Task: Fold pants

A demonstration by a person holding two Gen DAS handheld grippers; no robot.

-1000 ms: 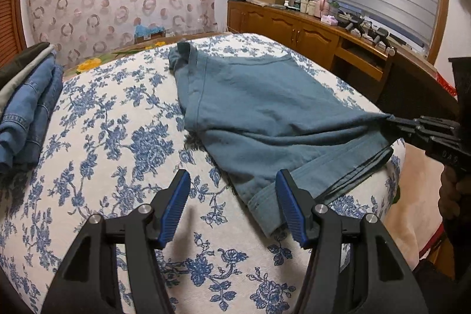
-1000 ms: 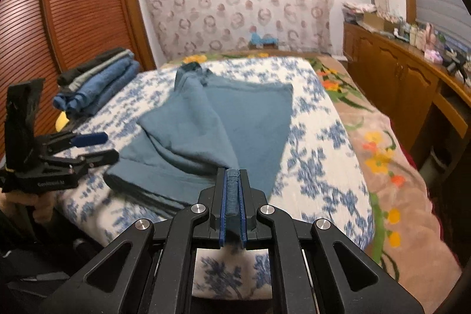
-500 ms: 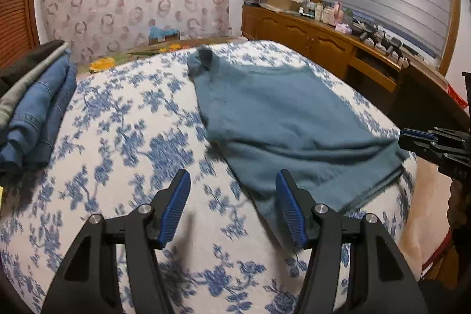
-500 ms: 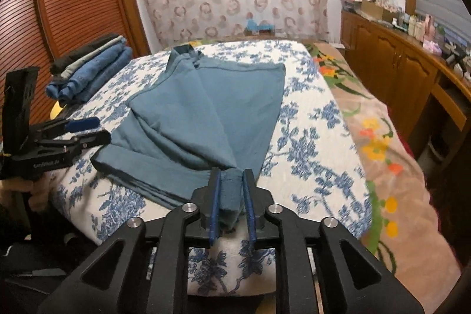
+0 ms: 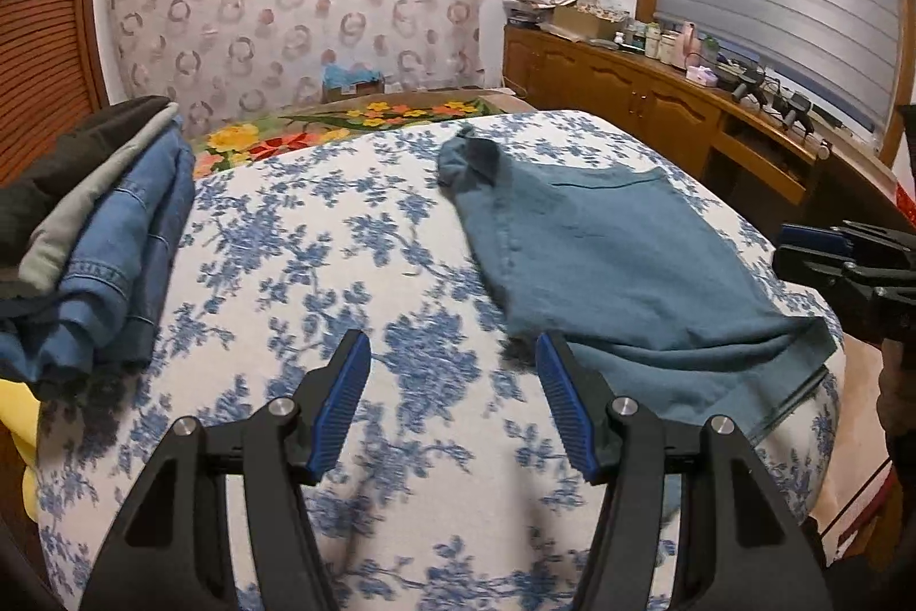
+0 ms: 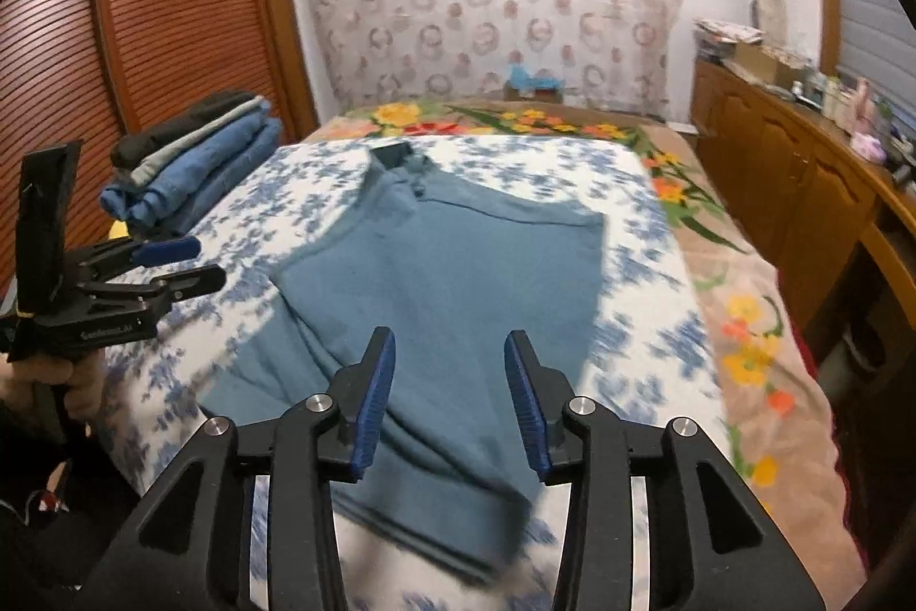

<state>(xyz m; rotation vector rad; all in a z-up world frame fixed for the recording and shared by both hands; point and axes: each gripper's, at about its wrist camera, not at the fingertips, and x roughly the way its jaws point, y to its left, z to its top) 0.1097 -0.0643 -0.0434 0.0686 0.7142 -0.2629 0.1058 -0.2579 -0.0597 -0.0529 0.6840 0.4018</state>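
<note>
Teal pants [image 5: 618, 267] [image 6: 452, 302] lie folded on the flowered sheet of the bed [image 5: 297, 267], their hems near the front edge. My left gripper [image 5: 452, 393] hangs open over bare sheet, just left of the pants, with nothing between its blue pads. My right gripper [image 6: 449, 393] hovers above the pants' near end; its jaws are opening and hold nothing, the cloth lying loose beneath them. Each gripper shows in the other's view: the right one [image 5: 824, 250] at the right edge, the left one [image 6: 172, 261] at the left, held by a hand [image 6: 57, 382].
A stack of folded jeans and dark clothes [image 5: 97, 244] [image 6: 194, 164] sits on the bed's left side. A wooden cabinet [image 5: 658, 95] with bottles and clutter runs along the right wall. A floral blanket [image 6: 738, 313] covers the bed's far and right side.
My right gripper has opened and let go of the pants' fabric, which dropped onto the bed. Both grippers have drawn back and risen a little; the left one shifted left off the pants.
</note>
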